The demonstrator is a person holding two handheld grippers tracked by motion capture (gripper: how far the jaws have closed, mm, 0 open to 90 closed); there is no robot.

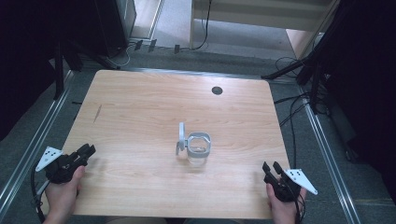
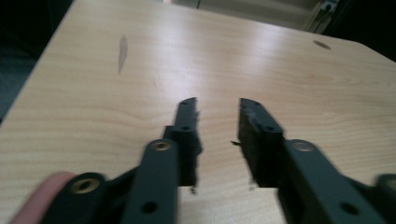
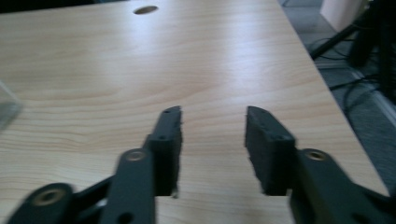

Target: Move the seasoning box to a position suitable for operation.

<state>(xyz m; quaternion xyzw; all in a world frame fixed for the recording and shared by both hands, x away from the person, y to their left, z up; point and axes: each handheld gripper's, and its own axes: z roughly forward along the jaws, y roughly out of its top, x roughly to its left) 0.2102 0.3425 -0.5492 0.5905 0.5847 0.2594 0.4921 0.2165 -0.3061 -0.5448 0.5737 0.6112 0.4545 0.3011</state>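
Observation:
A clear glass jar (image 1: 199, 148) stands near the middle of the wooden table (image 1: 140, 102), its grey hinged lid (image 1: 181, 137) flipped up on its left side. My left gripper (image 1: 87, 150) rests at the table's near left edge, held in a hand. Its jaws stand apart with bare wood between them (image 2: 218, 103). My right gripper (image 1: 271, 167) sits at the near right edge, jaws also apart and holding nothing (image 3: 212, 112). A clear corner of the jar (image 3: 7, 108) shows at the left edge of the right gripper view.
A round cable hole (image 1: 216, 90) lies at the table's far right. A dark streak (image 1: 97, 113) marks the wood at left. Metal rails (image 1: 327, 154) flank the table, with cables (image 1: 292, 112) and black stands on the floor around it.

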